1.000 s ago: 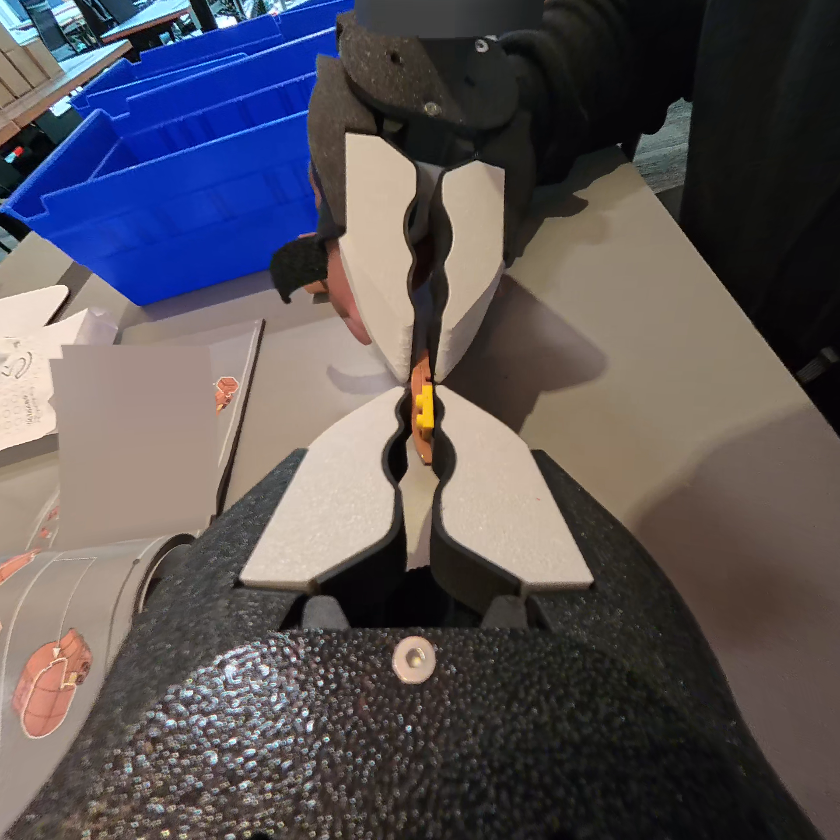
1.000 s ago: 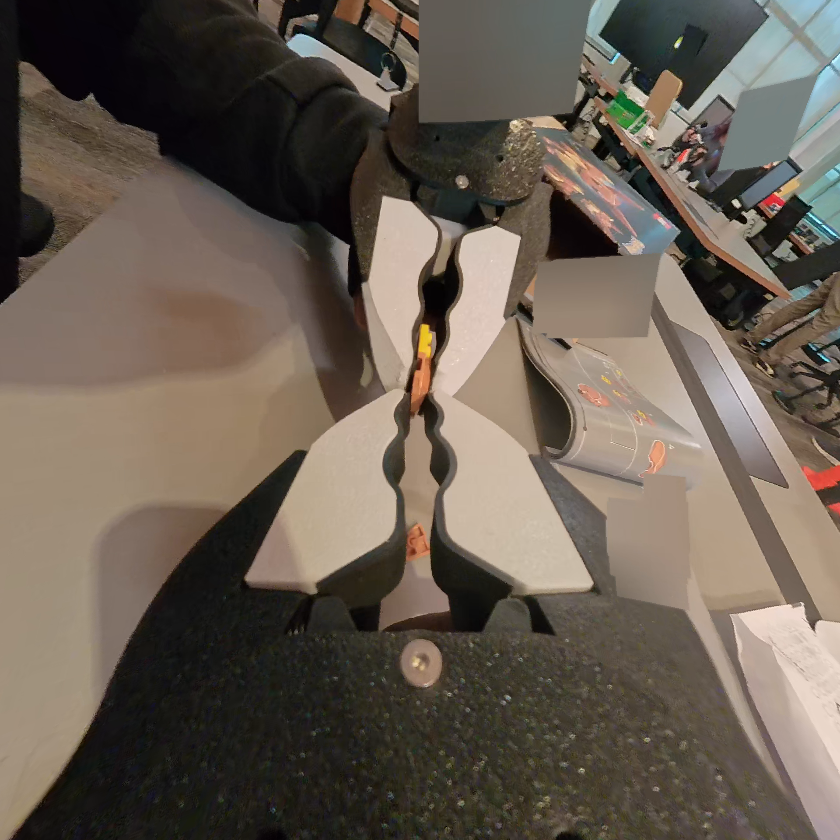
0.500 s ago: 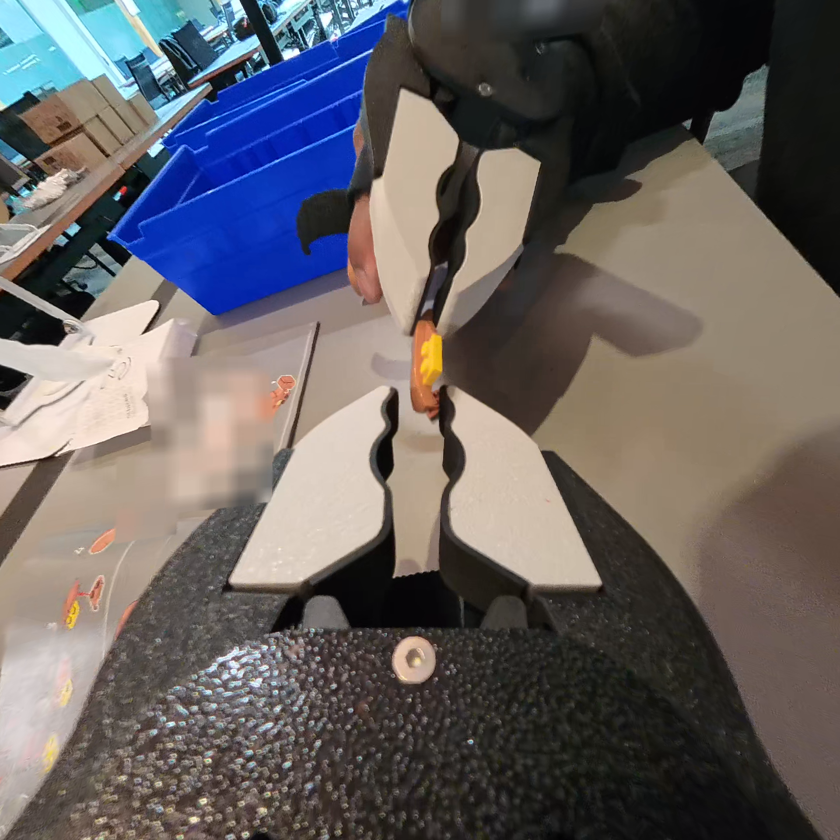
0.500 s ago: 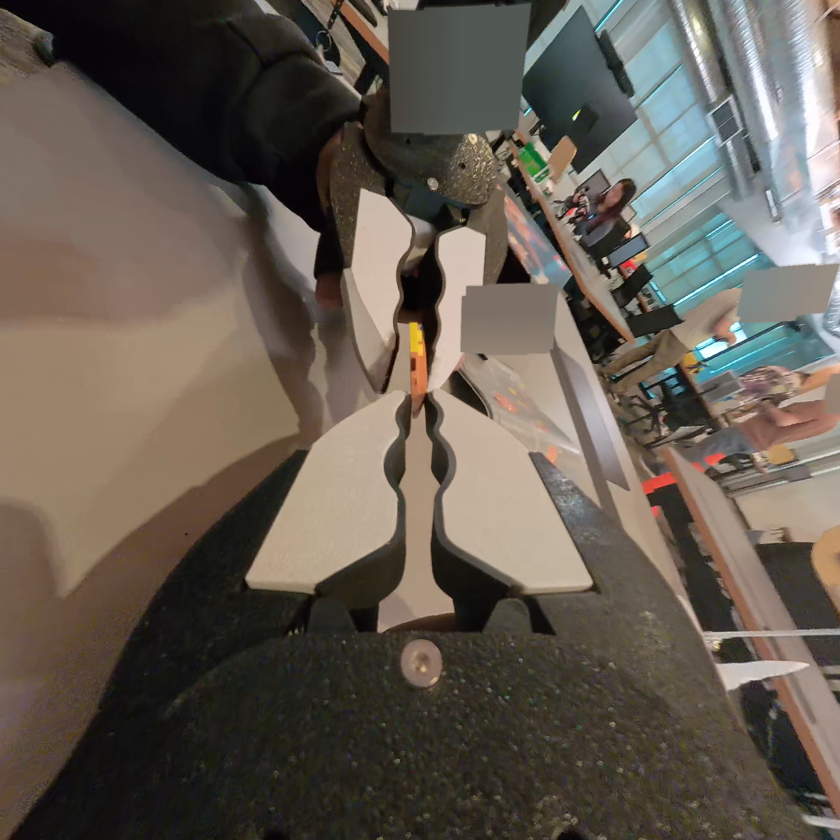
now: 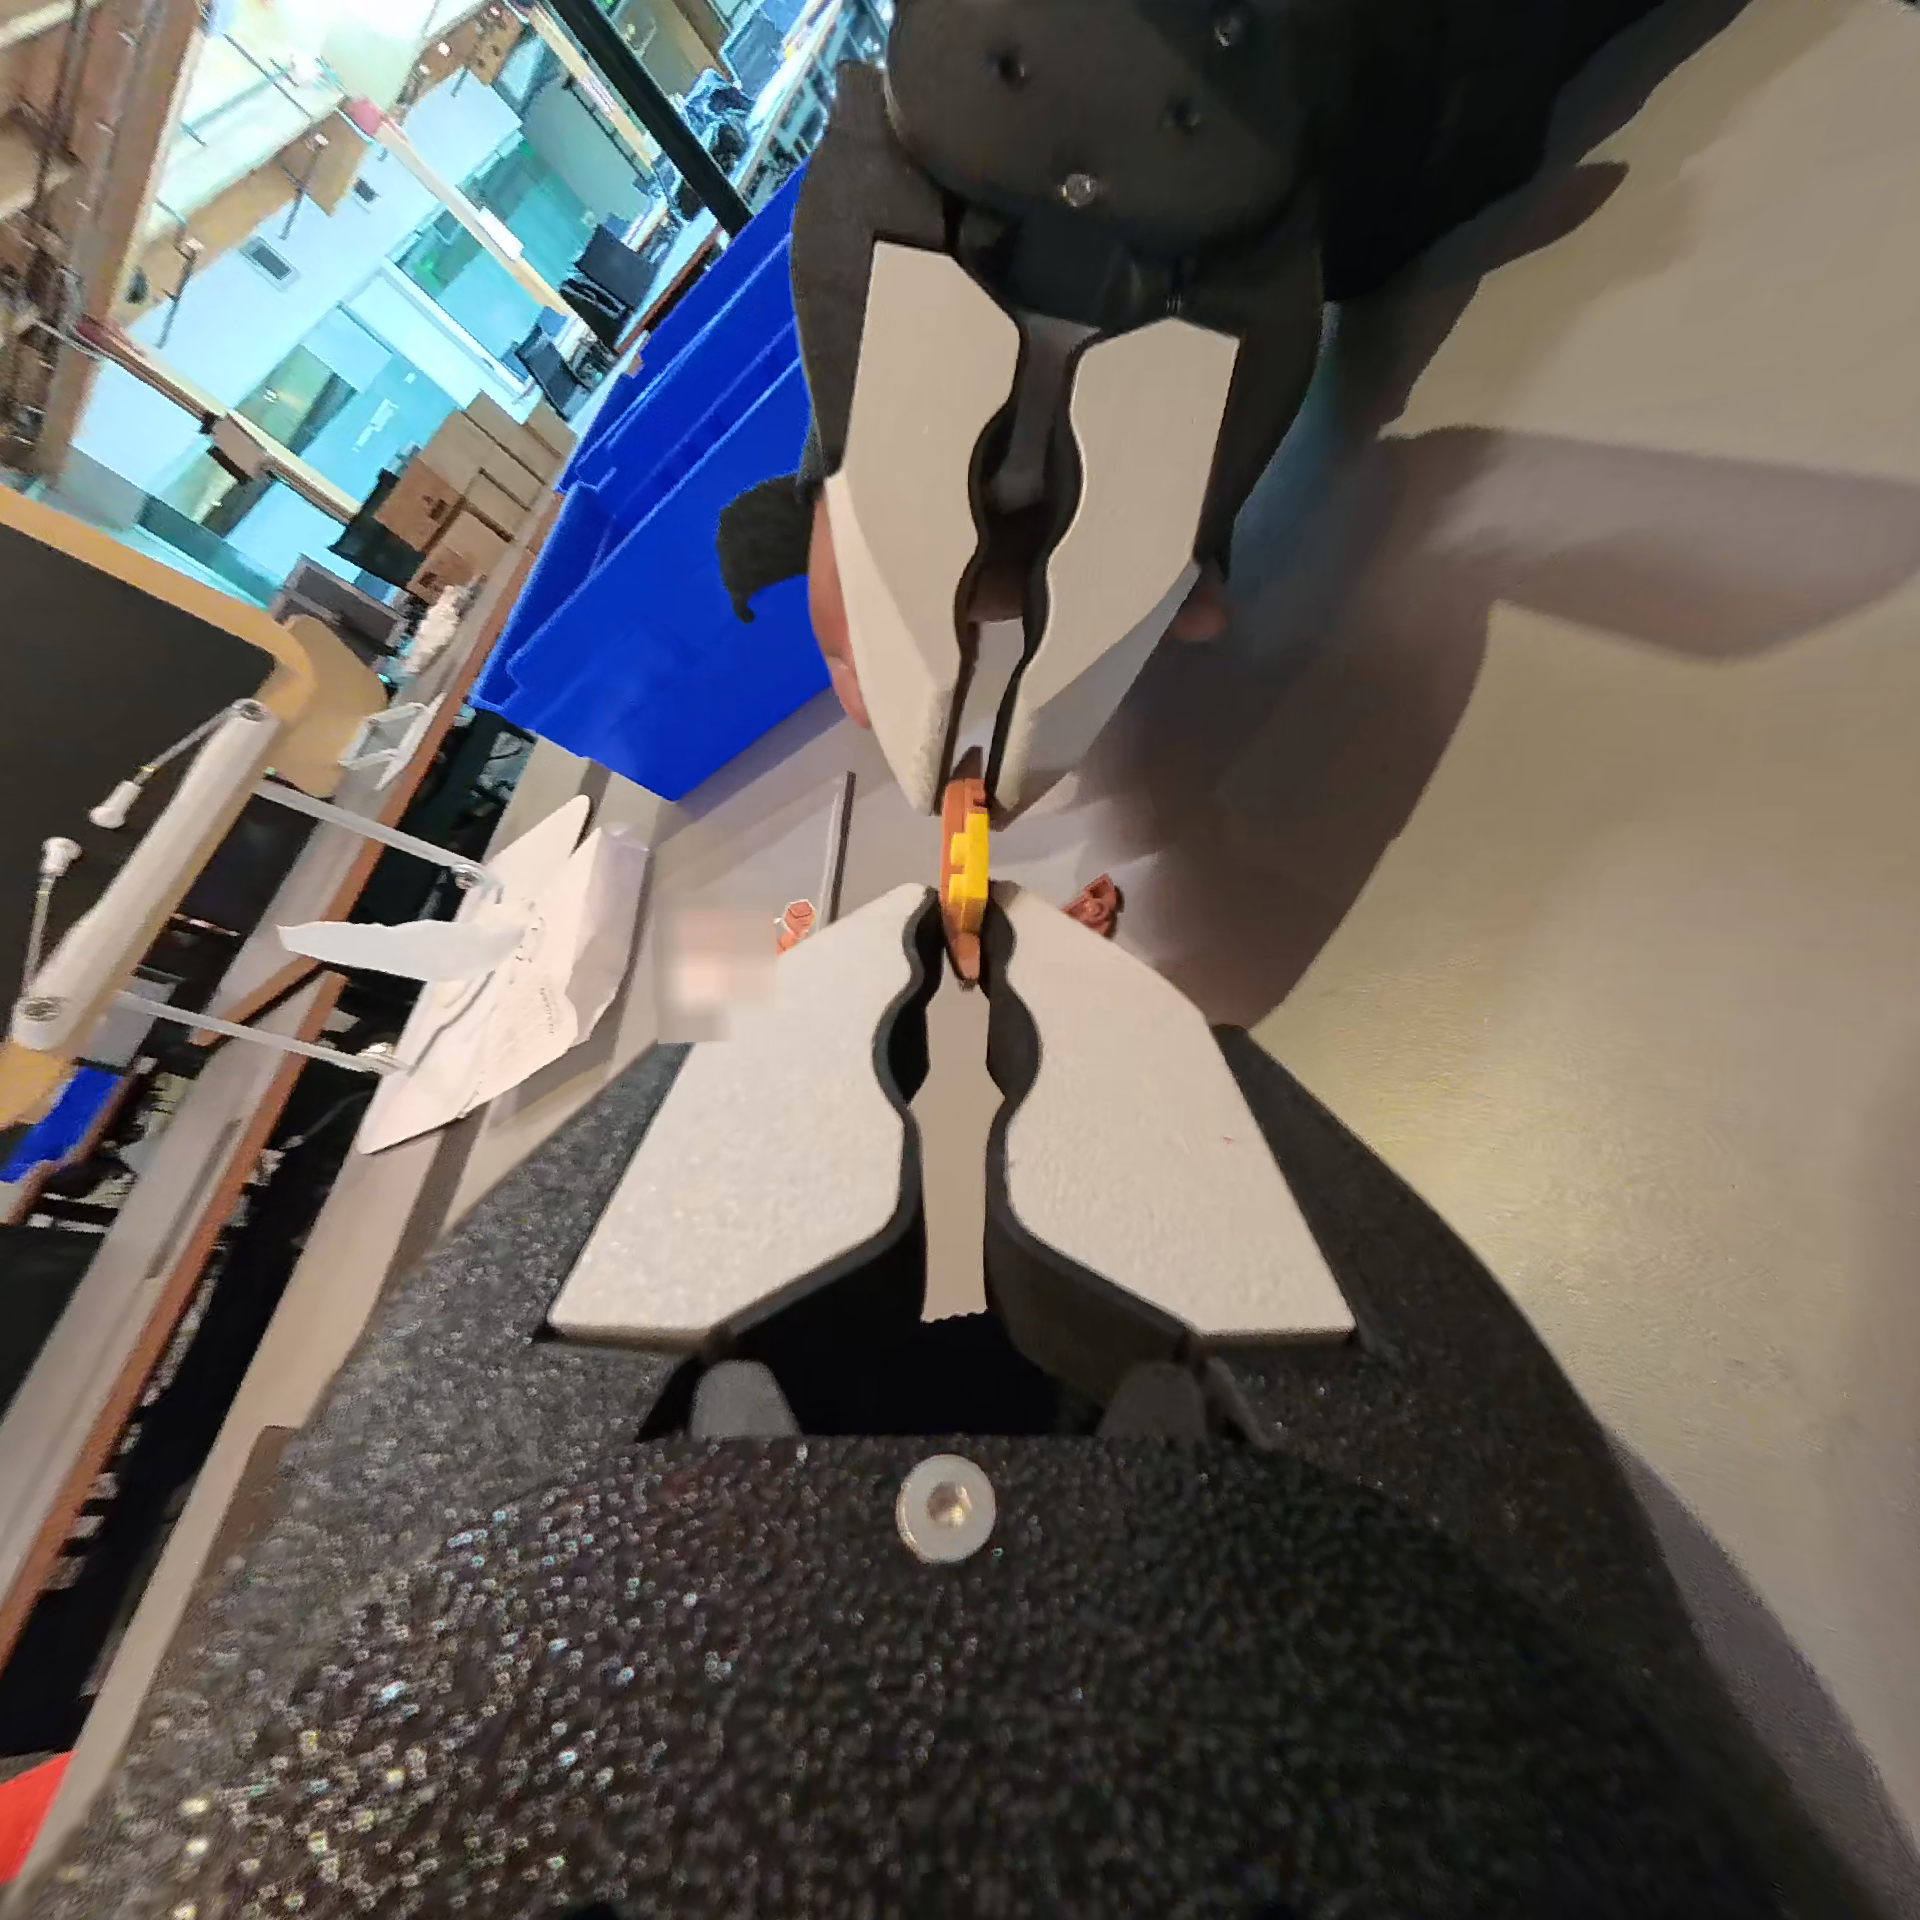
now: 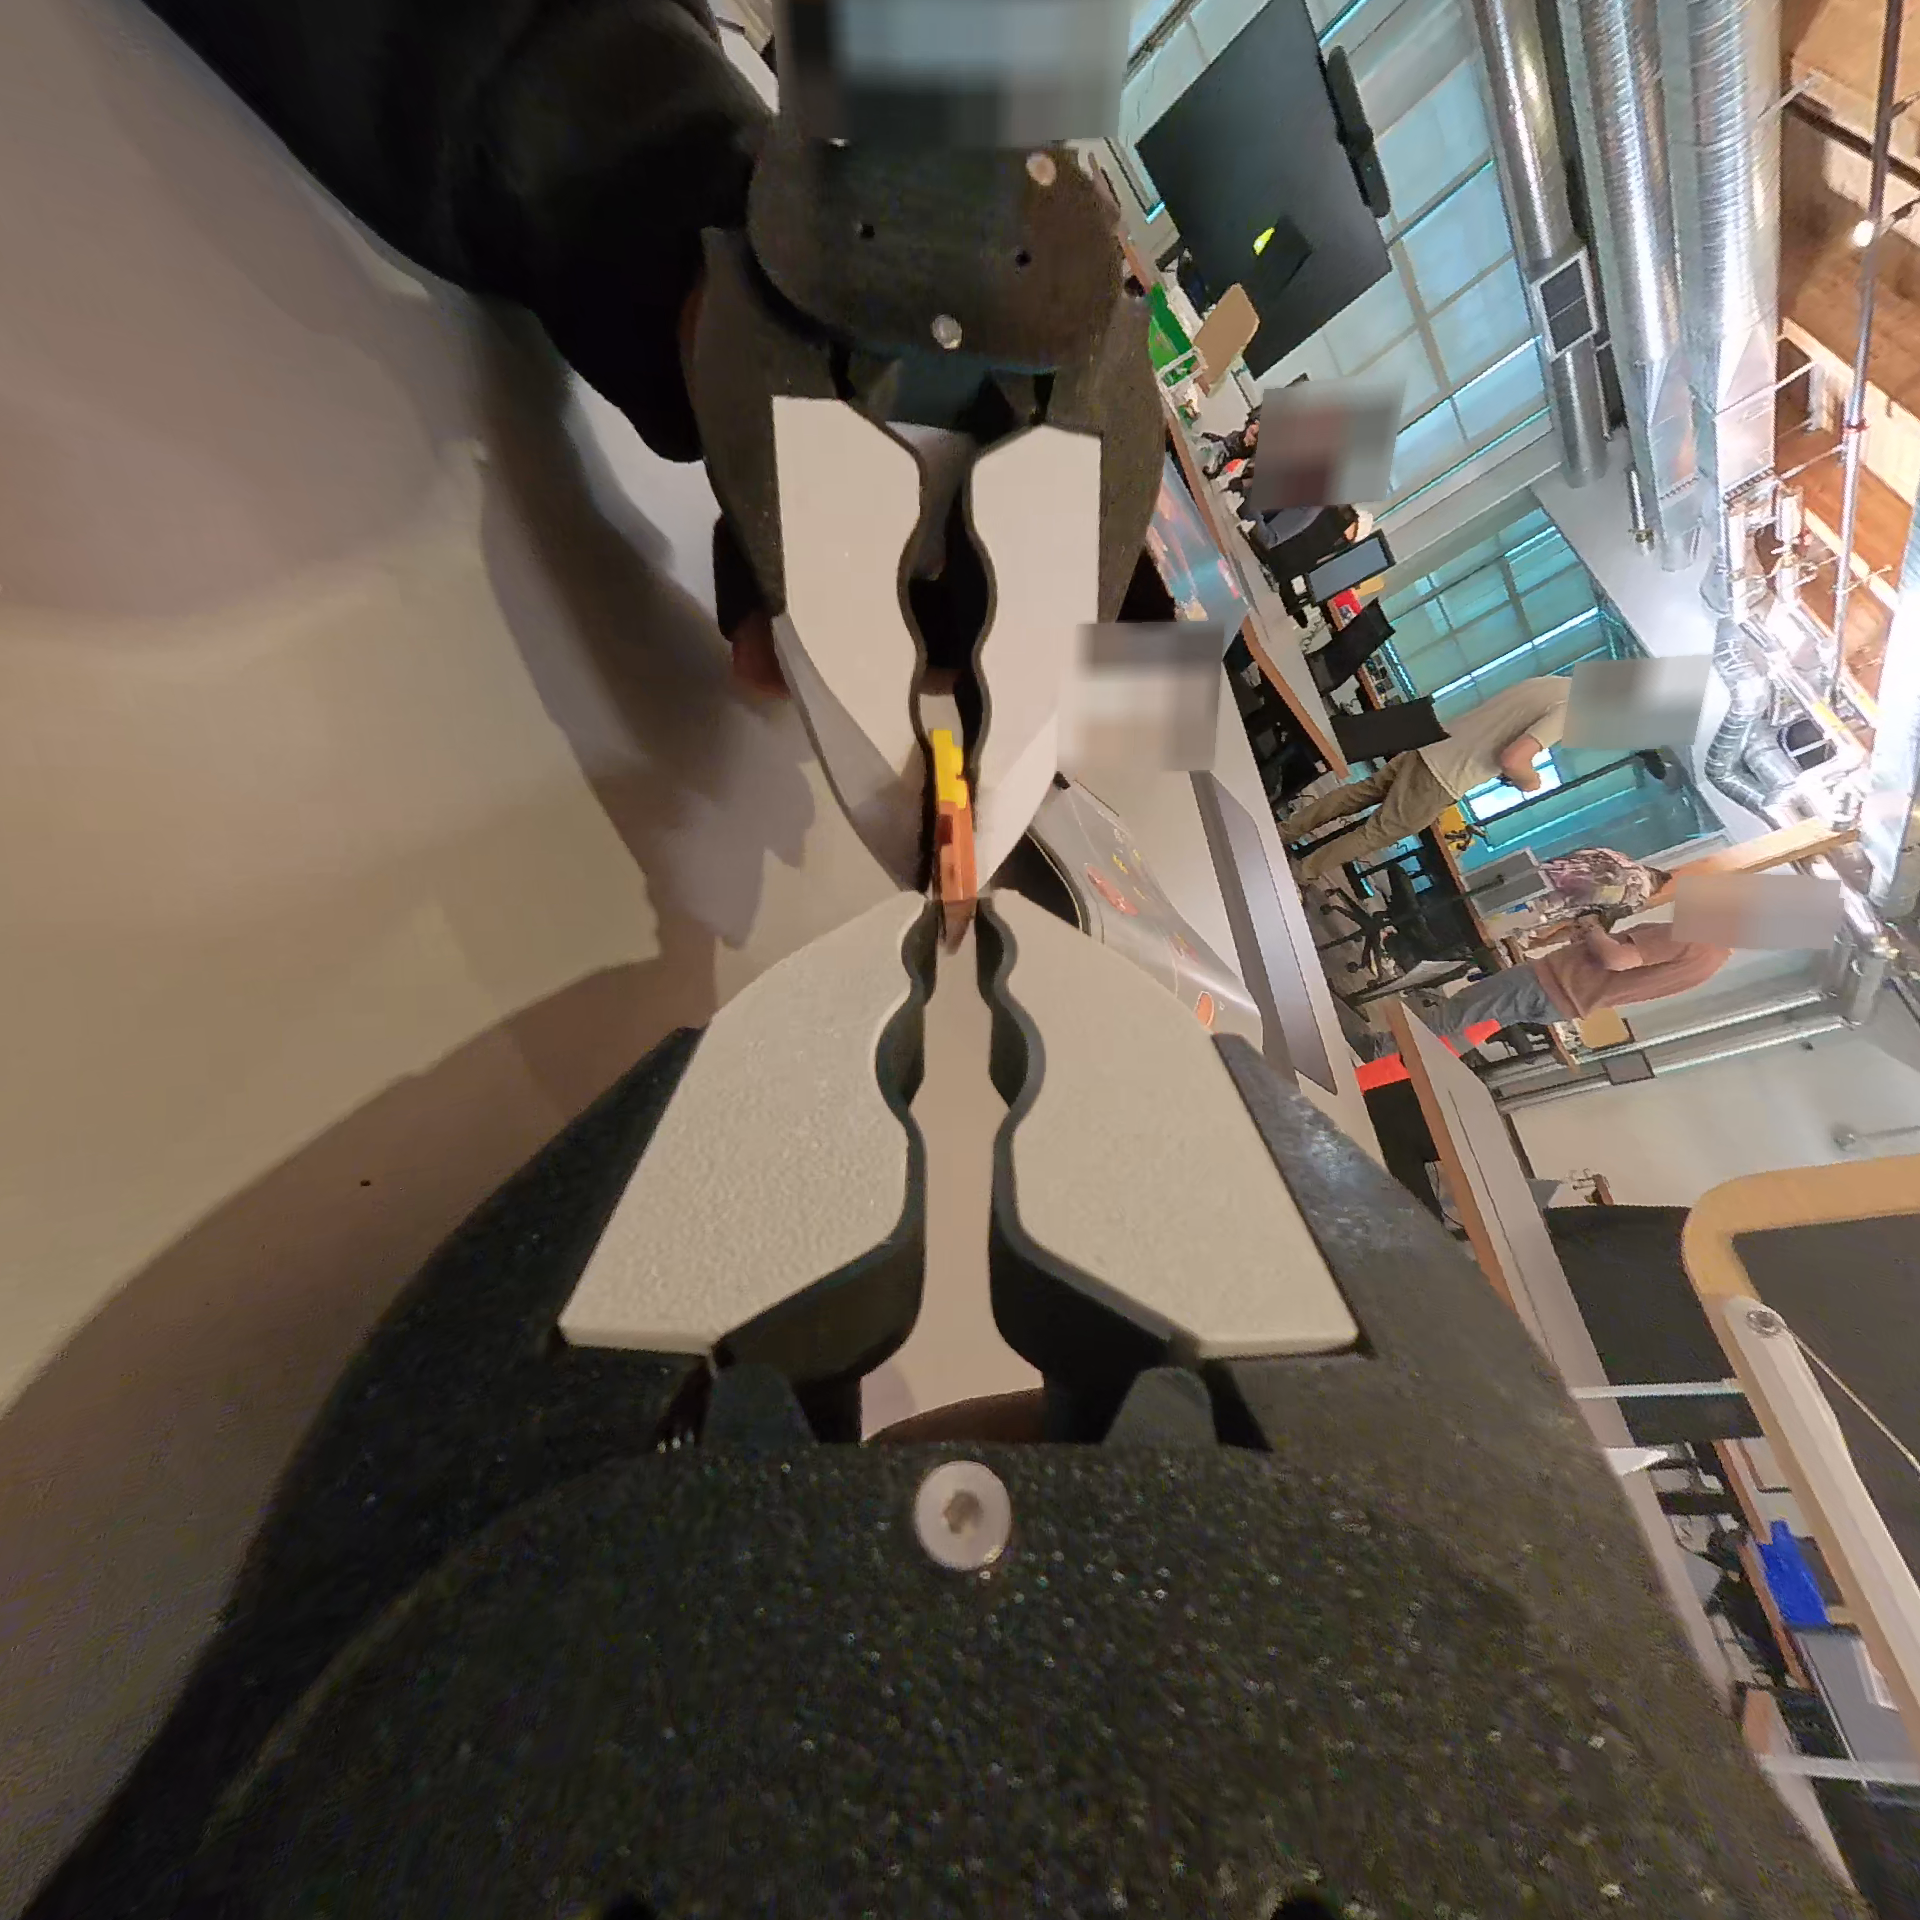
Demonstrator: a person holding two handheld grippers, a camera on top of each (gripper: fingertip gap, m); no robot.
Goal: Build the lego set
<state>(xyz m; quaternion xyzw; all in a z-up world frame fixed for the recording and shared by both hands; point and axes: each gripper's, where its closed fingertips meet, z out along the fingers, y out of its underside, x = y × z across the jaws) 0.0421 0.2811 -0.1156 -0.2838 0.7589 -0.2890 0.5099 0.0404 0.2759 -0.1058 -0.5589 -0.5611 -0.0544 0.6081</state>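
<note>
1. Both grippers have lifted and tilted since a second ago; the left one loosened half a second back and now pinches again.
2. Left gripper holds its fingers narrow, clamped on the near end of a small brown-and-yellow brick assembly.
3. Right gripper, facing it tip to tip, clamps the assembly's brown end.
4. Just right of the left fingertips a loose brown brick lies on the grey table.
5. Blue bins stand beyond, to the left.

Each wrist view is taken close behind its own fingers, tilted, facing the opposite gripper head-on. The grey table and brick assembly are shared.
</note>
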